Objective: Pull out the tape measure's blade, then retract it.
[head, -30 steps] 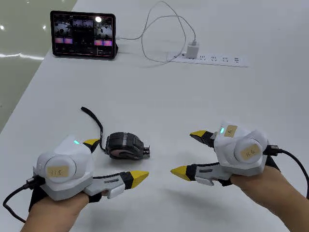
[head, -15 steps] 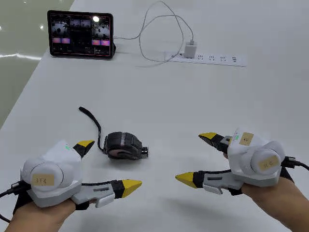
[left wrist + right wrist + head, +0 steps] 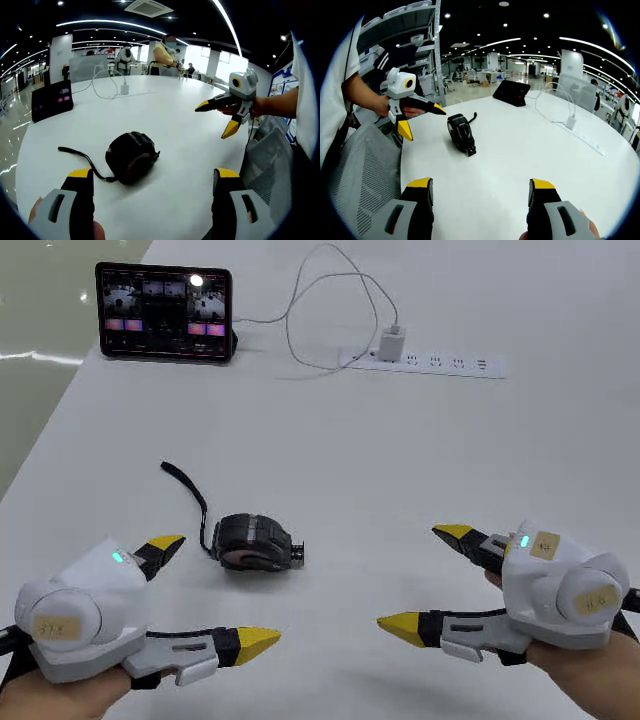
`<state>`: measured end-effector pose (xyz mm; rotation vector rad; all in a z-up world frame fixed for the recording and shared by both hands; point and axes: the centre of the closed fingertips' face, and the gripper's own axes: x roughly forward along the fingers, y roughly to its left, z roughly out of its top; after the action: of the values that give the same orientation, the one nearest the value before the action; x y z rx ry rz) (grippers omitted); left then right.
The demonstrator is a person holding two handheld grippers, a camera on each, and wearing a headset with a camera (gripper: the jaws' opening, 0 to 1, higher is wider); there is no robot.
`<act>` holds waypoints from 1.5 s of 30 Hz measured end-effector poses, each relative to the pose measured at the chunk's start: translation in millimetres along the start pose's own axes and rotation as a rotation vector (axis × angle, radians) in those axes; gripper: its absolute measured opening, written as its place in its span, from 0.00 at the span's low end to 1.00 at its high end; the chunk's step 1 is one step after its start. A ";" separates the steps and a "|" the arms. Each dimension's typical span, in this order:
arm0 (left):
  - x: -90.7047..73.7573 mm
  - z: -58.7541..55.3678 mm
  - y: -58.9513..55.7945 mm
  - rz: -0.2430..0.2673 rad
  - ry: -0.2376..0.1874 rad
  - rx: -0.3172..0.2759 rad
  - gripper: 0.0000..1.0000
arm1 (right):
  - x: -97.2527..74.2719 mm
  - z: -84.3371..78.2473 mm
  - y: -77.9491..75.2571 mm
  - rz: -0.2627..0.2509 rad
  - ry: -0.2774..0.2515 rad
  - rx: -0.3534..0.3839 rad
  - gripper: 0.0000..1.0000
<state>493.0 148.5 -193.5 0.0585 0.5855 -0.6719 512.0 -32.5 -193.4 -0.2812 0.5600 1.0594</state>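
A black tape measure (image 3: 256,542) lies on the white table (image 3: 380,460), with its wrist strap (image 3: 188,492) trailing to the far left and its blade drawn in. The same tape measure (image 3: 131,156) sits just ahead of my left jaws, and farther off as a small black case (image 3: 460,132) from the right. My left gripper (image 3: 210,592) hovers open at the near left, close beside the case without touching it. My right gripper (image 3: 428,578) stands open at the near right, well apart from the case, holding nothing.
A tablet (image 3: 165,312) stands at the far left of the table. A white power strip (image 3: 425,362) with a plugged charger (image 3: 391,343) and looping cable lies at the back. A mesh chair (image 3: 357,170) stands off the table's edge. People sit at the far end.
Both grippers have drawn back toward the near edge and a little outward, staying open. The tape measure has not moved.
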 end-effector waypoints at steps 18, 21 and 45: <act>-16.2 -9.5 -0.7 -0.014 0.014 -0.002 0.97 | -35.8 -29.9 1.6 -0.050 0.001 0.064 0.84; -19.4 -11.3 -0.4 -0.016 0.018 0.007 0.97 | -38.9 -34.4 1.9 -0.058 0.009 0.064 0.84; -25.8 -10.2 8.8 0.012 0.023 0.014 0.96 | -48.1 -41.0 -7.1 -0.090 0.009 0.081 0.85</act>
<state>477.1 172.4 -189.6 0.0829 0.6017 -0.6649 488.3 -91.1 -200.7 -0.2381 0.5914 0.9466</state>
